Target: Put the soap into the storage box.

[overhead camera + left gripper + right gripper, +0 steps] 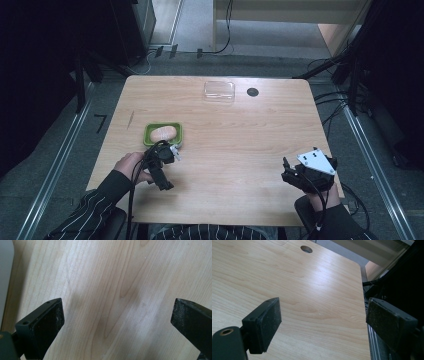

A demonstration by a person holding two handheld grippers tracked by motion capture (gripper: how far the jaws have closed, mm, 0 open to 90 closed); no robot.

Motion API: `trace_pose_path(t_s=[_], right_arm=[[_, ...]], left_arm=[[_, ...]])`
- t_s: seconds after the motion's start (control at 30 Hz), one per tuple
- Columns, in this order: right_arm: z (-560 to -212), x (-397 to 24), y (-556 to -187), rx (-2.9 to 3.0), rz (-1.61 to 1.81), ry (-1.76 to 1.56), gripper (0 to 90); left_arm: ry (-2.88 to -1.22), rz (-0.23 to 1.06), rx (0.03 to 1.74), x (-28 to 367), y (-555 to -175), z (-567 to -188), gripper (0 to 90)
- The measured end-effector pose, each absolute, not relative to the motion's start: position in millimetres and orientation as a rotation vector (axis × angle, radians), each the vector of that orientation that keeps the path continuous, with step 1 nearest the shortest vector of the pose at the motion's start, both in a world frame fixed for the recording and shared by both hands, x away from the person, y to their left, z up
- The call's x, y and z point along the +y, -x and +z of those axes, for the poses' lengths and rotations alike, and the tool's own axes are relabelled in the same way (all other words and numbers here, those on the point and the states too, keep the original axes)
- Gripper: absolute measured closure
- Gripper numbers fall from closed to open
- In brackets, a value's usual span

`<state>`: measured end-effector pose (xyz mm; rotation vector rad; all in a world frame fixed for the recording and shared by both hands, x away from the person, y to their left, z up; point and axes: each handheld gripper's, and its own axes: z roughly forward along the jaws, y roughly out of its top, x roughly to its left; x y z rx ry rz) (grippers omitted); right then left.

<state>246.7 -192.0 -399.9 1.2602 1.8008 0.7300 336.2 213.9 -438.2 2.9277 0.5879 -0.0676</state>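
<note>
Bread (163, 133) sits in a green tray (148, 135) just beyond the left gripper (161, 172), jaws apart over bare table (235, 150). Right gripper (295, 175), well apart, also gapes.

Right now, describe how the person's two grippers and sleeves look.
Both grippers are black with two flat, rectangular jaws. The left gripper trails a black cable; the right gripper carries a grey three-cornered plate on top. The sleeves are dark with thin white stripes.
</note>
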Motion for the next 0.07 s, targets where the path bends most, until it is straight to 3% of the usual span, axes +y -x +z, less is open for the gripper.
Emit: trace_pose_path(t_s=[0.07], right_arm=[[-399.9, -192.9, -246.8, 1.806, 0.731, -1.257, 13.8]], left_arm=[[-2.93, -0.07, 0.586, 213.4, -337.0, -438.6, 0.0]])
